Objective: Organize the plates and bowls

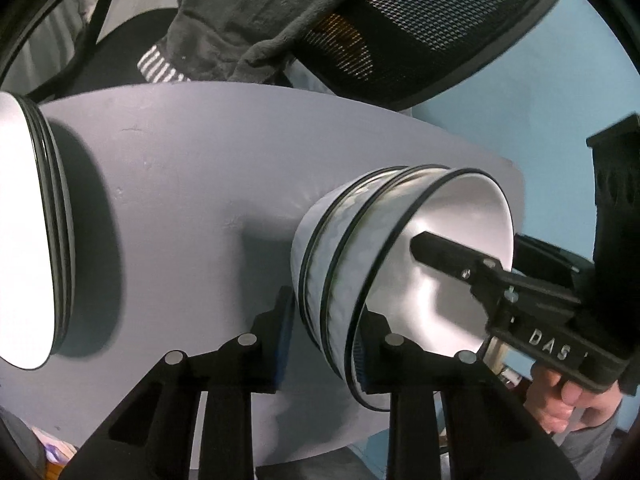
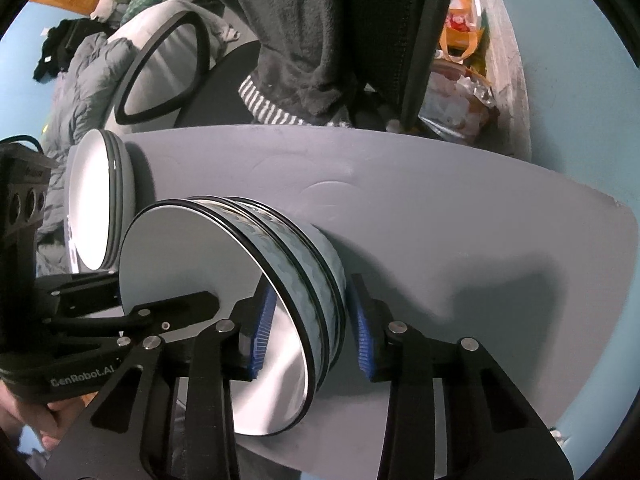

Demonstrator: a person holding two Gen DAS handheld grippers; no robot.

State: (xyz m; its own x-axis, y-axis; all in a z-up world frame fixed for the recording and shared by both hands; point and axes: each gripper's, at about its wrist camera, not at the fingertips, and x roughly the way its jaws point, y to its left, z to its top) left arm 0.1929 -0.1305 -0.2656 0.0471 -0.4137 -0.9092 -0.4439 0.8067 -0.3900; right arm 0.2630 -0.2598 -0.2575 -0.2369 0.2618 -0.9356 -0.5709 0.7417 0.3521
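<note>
Three white bowls with black rims are sitting nested in one stack of bowls (image 1: 320, 264) on the grey table (image 1: 180, 200), near the table's right edge in the left wrist view. Off to the far side a stack of plates (image 1: 24, 220), also white with dark rims, is lying on the same table. Its rims are showing as three or perhaps four, too close together to count surely. Two grippers are working at the bowls, one on each side of the stack. The left gripper (image 1: 326, 332) is straddling the stacked walls, one blue pad outside and one finger inside the top bowl, and its pads are pressing on the stack. The right gripper (image 2: 310, 320) is straddling the opposite wall likewise, inner pad against the bowl's inside, but a thin dark sliver is showing beside the outer pad, so I cannot tell whether it is gripping. White letters reading "DAS" (image 1: 550, 346) are showing on the right gripper's body, and "GenRobot.AI" (image 2: 82, 376) on the left one. One hand (image 1: 560, 400) is holding each.
</note>
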